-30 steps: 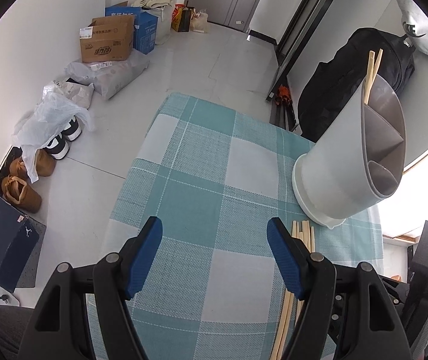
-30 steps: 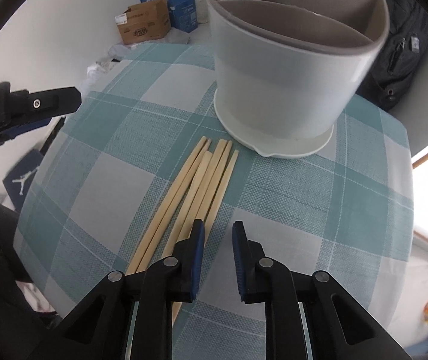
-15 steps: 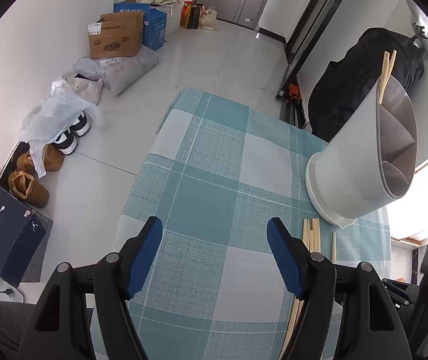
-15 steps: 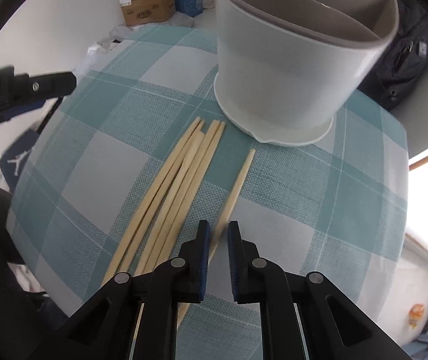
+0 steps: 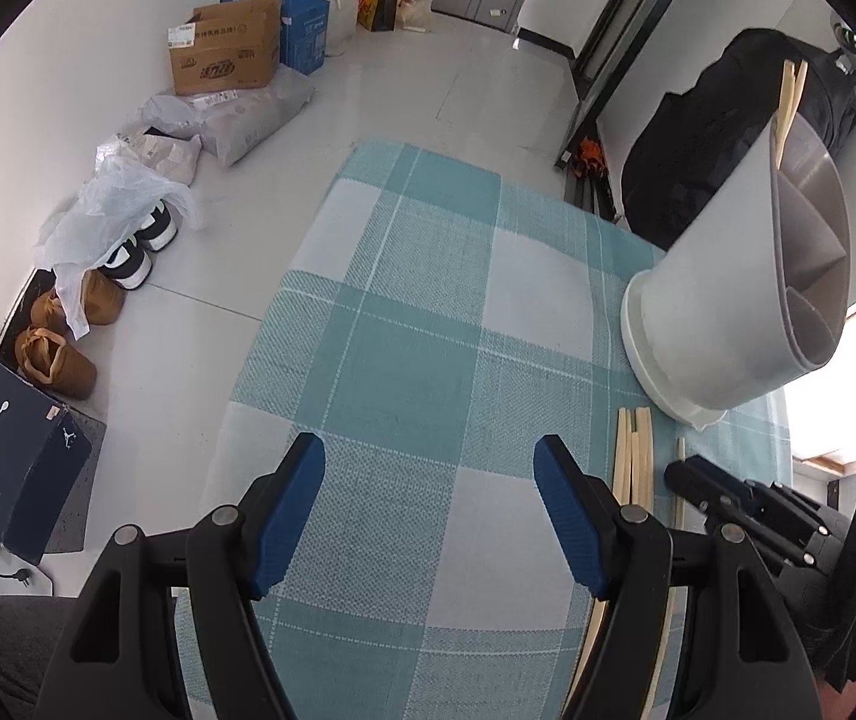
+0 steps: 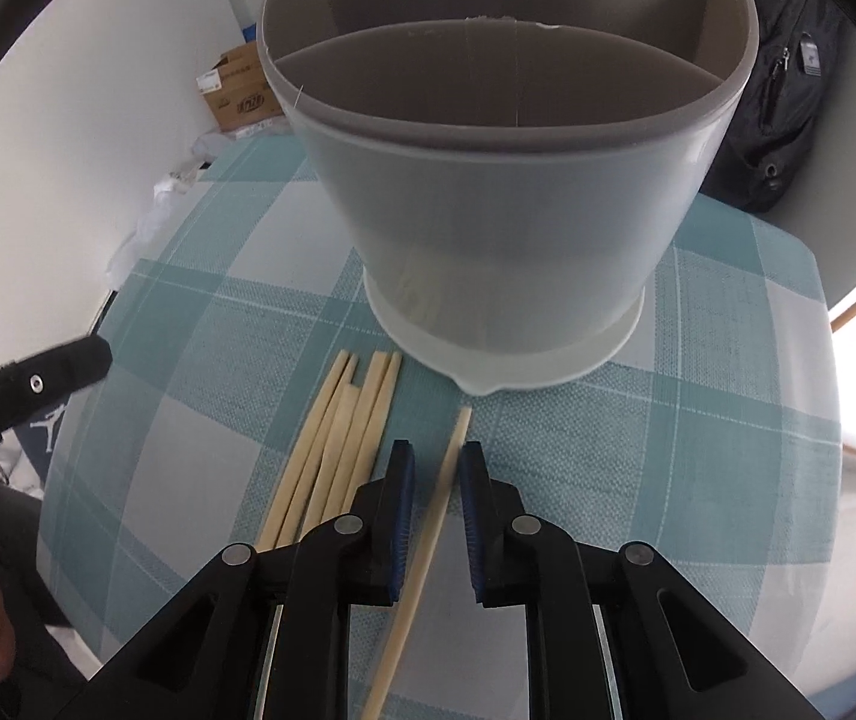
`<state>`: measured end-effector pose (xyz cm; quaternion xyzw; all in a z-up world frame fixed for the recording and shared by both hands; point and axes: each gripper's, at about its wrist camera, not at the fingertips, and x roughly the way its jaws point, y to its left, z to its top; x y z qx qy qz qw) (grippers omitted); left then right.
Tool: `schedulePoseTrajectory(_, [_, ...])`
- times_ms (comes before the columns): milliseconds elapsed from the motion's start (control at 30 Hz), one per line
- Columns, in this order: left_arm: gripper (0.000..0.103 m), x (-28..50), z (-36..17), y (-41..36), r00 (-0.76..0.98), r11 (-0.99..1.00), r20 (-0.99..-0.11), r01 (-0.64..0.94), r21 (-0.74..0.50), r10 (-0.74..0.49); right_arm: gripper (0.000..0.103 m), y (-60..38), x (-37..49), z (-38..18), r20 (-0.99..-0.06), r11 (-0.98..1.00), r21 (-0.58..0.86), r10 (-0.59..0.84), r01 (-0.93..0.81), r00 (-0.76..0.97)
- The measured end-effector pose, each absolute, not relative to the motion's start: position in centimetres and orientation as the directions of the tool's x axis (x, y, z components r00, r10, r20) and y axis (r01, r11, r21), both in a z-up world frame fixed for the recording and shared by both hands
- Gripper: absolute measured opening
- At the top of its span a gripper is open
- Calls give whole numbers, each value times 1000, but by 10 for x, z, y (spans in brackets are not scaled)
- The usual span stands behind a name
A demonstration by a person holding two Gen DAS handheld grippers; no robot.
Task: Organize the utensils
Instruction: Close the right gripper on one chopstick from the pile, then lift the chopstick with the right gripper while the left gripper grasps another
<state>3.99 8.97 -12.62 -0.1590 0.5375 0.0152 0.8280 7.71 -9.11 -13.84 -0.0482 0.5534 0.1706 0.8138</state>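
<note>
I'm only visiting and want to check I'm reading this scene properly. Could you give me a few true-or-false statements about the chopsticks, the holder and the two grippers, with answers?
1. The holder stands on a checked cloth. True.
2. The holder is empty. False: two chopsticks stick up out of it in the left wrist view.
3. A single chopstick lies apart from the bundle, between the jaws of the right gripper. True; those jaws are closing on it.
4. The left gripper holds a chopstick. False: its jaws stand wide open over bare cloth with nothing between them.
5. The bundle lies on the floor. False: it lies on the cloth, just in front of the holder's base.
</note>
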Motion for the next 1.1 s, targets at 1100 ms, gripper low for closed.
schedulePoseTrajectory(1100, [77,32,-144,3,307,995,-952,96,33,2,4,-218,66,-85,-643,774,633,540,-20,543])
